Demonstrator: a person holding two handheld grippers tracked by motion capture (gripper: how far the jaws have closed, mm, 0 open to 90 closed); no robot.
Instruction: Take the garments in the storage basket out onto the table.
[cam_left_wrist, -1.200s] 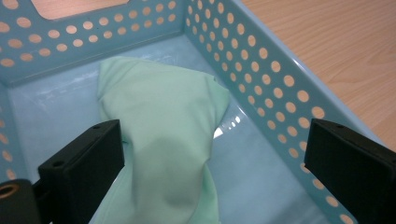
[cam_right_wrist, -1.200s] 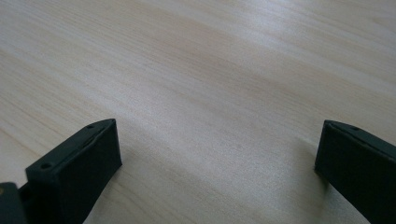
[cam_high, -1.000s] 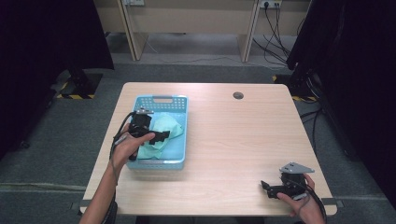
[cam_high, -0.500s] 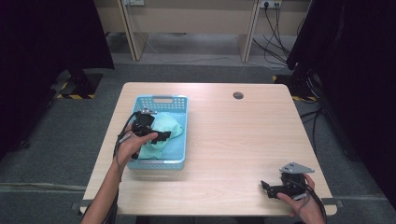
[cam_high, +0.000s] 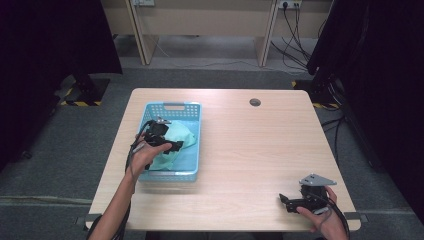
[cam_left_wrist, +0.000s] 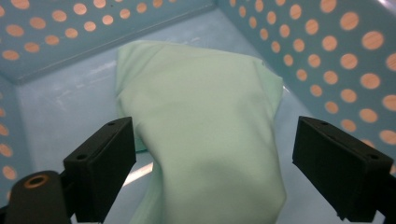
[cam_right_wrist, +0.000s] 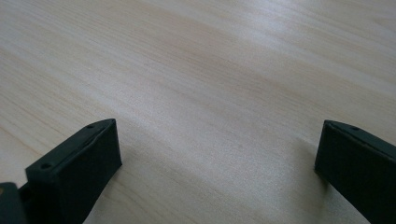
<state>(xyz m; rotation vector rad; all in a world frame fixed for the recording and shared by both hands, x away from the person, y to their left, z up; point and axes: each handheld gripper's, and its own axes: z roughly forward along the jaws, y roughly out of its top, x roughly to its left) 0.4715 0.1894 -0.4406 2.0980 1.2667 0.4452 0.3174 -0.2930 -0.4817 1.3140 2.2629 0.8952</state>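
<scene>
Your left gripper (cam_left_wrist: 210, 182) has sunk into the blue basket (cam_high: 172, 106); its fingers have been closing astride the green cloth (cam_left_wrist: 201, 135), not yet pinching; your right gripper (cam_right_wrist: 219, 172) rests open on the tabletop (cam_high: 250, 145).

Dark round grommet (cam_high: 255, 102) near table (cam_high: 250, 150) far edge; cables (cam_high: 295, 20) behind.

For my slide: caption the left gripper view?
Left gripper jaws closing around pale green cloth in blue basket.

Left gripper (cam_high: 175, 146) jaws wide, closing; right gripper (cam_high: 285, 201) jaws wide, low.
</scene>
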